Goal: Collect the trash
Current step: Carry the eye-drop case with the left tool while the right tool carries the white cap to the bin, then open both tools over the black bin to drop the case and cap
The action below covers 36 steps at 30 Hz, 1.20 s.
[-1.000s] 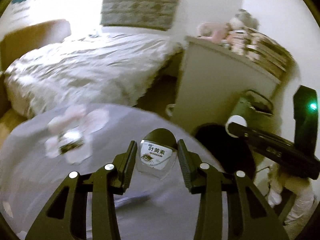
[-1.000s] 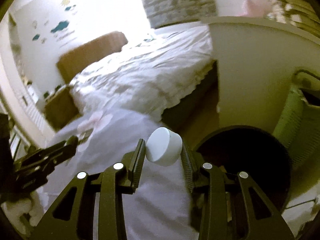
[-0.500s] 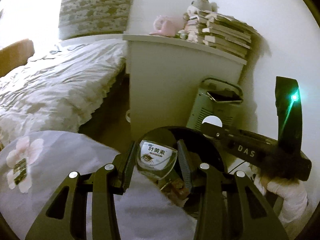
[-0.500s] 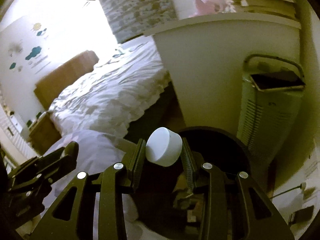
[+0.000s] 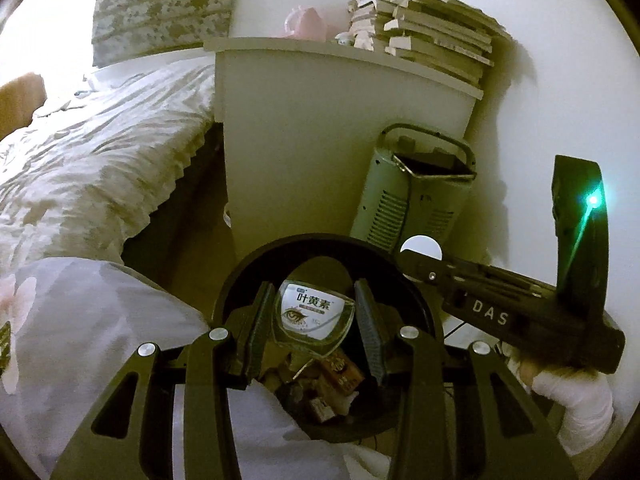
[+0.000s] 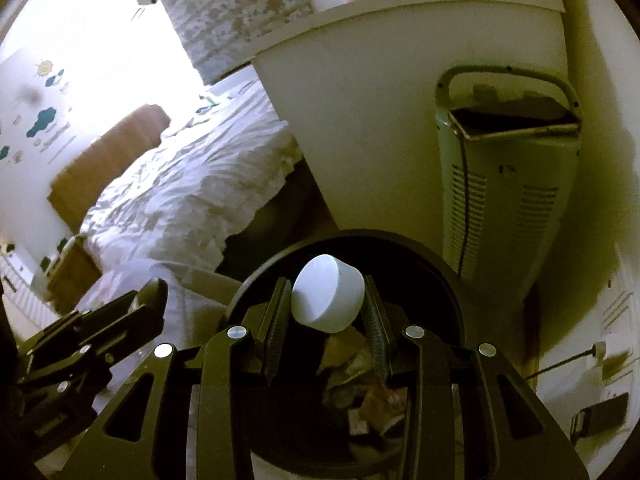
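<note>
Nearest, the left hand-held gripper [image 5: 314, 316] pinches a small clear plastic packet [image 5: 313, 317] between its ribbed pads. The packet's white label carries blue Chinese characters reading 叶黄素 above a drawing of an eye; the smaller print under it is too fine to read. The packet hangs above the open mouth of a round black trash bin [image 5: 248, 276] that stands on the floor, with crumpled wrappers and brownish scraps [image 5: 324, 384] lying inside.

The right hand-held gripper [image 6: 326, 300] pinches a white ribbed bottle cap [image 6: 327, 299], tilted, also above the bin's [image 6: 448, 280] opening. Seen from the left camera, the right tool's black body reaches in from the right, with the white letters "DAS" [image 5: 490, 312] on its side and a green light [image 5: 593, 200] glowing on its upright part. A white-gloved hand [image 5: 576, 404] grips it from below.

To the left of the bin lies pale lilac cloth with a pink flower print [image 5: 80, 340]. Just behind the bin stands a pale green appliance with vent slits and a carry handle [image 6: 504, 184]; no writing on it can be made out. Beside it is a white cabinet [image 5: 320, 140], with a stack of books [image 5: 436, 44] and a pink object [image 5: 304, 20] on top. Farther off is a bed with rumpled white bedding [image 6: 192, 184], then a patterned curtain [image 5: 164, 4] and wall stickers of clouds and a sun [image 6: 44, 92].
</note>
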Tool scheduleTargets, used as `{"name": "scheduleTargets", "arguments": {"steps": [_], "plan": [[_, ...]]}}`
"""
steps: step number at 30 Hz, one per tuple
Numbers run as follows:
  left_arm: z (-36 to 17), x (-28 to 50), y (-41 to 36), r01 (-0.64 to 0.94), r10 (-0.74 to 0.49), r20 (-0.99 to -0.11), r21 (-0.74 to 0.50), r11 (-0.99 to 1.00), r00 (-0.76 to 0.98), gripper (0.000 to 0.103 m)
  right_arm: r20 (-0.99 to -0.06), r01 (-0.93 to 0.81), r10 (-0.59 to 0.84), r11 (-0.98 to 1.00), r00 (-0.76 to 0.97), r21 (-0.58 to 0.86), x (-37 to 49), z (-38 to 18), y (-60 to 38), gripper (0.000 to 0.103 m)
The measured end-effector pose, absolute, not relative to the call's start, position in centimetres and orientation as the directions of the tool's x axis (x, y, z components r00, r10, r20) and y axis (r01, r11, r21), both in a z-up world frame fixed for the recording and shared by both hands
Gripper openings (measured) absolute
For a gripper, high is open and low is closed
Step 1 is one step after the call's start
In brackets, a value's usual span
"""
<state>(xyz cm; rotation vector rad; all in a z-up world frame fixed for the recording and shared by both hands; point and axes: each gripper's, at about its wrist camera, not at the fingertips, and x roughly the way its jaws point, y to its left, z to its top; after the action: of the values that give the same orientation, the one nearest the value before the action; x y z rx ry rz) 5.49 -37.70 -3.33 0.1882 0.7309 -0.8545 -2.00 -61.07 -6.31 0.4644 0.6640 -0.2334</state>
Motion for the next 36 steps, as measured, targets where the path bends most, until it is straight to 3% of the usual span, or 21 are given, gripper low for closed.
{"name": "scheduleTargets", "arguments": {"steps": [36], "plan": [[-5.0,6.1,-40.2,0.748,-0.598,-0.686,-0.117,0.653,0.415,0.042,-0.7,0.394,-0.051,0.855,0.712,0.338,-1.3,-9.6,-61.6,0.037]]}}
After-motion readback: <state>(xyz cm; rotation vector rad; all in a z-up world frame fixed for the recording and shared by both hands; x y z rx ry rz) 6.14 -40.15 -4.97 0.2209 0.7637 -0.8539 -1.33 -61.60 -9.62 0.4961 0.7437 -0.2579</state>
